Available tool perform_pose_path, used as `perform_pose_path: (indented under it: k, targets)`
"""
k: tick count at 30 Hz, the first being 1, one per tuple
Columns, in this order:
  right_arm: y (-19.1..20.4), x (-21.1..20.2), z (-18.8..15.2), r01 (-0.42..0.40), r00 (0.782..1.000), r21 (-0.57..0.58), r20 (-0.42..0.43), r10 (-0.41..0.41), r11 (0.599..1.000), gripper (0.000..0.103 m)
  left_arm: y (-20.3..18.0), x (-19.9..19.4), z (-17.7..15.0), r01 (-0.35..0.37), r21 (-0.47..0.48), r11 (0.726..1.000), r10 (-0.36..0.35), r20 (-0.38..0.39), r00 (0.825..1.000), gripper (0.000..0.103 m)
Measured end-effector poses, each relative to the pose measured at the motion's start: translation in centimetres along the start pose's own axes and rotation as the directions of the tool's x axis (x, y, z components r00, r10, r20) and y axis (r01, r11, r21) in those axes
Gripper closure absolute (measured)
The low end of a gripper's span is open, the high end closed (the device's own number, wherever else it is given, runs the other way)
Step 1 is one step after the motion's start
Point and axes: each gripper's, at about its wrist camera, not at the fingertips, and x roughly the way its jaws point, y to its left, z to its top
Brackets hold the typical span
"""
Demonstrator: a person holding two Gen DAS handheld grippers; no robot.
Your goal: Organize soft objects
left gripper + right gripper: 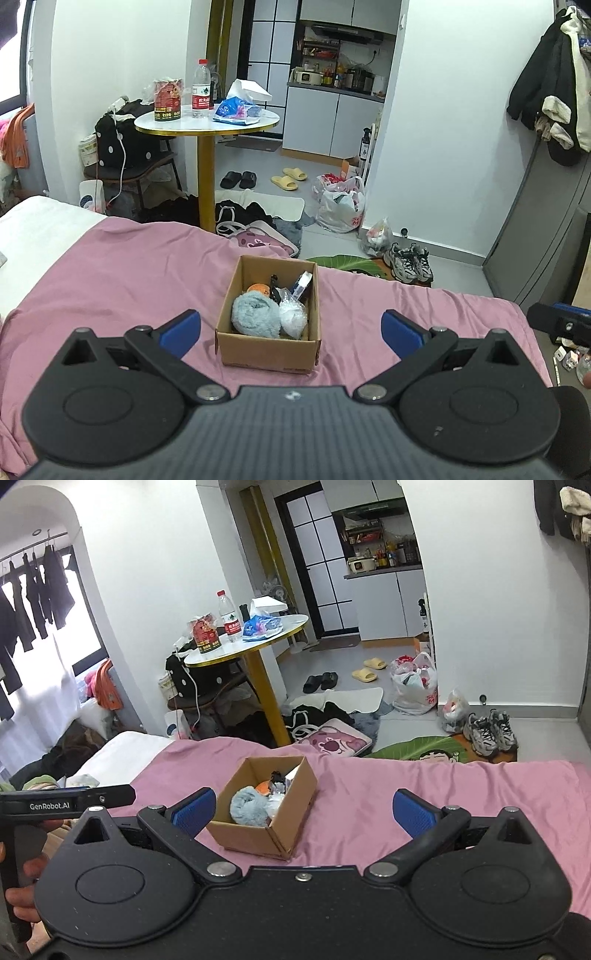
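A pink bedsheet [110, 266] covers the bed in my cluttered studio room, where a round white tabletop on a gold leg [207, 120] stands at 11 o'clock and a kitchenette shows through the doorway at 12. My left hand-held gripper [291, 328] and right hand-held gripper [304, 808] both hover with blue-padded jaws spread wide, holding nothing. Between them, at 12 o'clock on the sheet, sits the open brown cardboard box [267, 350], its long axis running away from me, holding a fluffy light-blue rolled cloth [255, 314] beside a white bagged bundle [293, 319].
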Motion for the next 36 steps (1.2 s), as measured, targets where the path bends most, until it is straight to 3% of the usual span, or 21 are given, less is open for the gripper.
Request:
perform_pose_path:
  k: [36]
  targets:
    - [0.7,-0.4,-0.8,0.021,0.999,-0.053,-0.031,-0.023,0.998,0.0,-0.2,-0.2,-1.2,0.003,0.004,1.0,-0.003,-0.01,1.0,0.0]
